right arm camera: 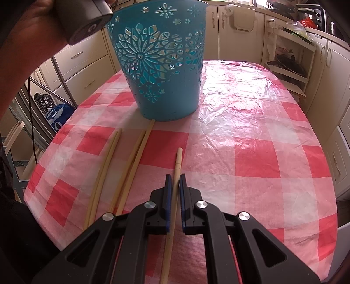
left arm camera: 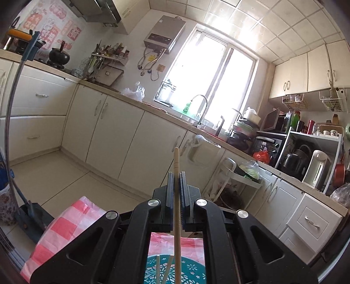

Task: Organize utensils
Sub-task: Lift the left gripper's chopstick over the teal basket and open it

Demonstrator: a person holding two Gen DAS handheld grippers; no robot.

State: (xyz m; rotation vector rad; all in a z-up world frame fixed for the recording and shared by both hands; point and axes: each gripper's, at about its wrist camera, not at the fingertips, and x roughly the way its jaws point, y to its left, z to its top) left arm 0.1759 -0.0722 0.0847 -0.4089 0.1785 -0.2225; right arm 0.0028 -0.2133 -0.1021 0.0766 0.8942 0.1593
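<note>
My left gripper [left arm camera: 176,174] is shut on a pale wooden chopstick [left arm camera: 177,196], held nearly level above the teal cut-out basket [left arm camera: 153,271]; two more chopsticks [left arm camera: 163,269] lie inside the basket. In the right wrist view the teal basket [right arm camera: 161,65] stands upright on the pink checked tablecloth [right arm camera: 251,142]. My right gripper [right arm camera: 174,177] is shut on another chopstick [right arm camera: 176,174] just over the cloth. Several loose chopsticks [right arm camera: 122,161] lie in pairs to its left, one tip touching the basket's base. A hand with the left gripper's body [right arm camera: 83,19] hovers at the top left.
Cream kitchen cabinets [left arm camera: 109,122] and a counter with a sink tap [left arm camera: 201,109] run behind the table. A white trolley rack [right arm camera: 288,56] stands past the table's far right edge. A metal chair frame [right arm camera: 43,91] and a blue bag [right arm camera: 58,115] sit off the left edge.
</note>
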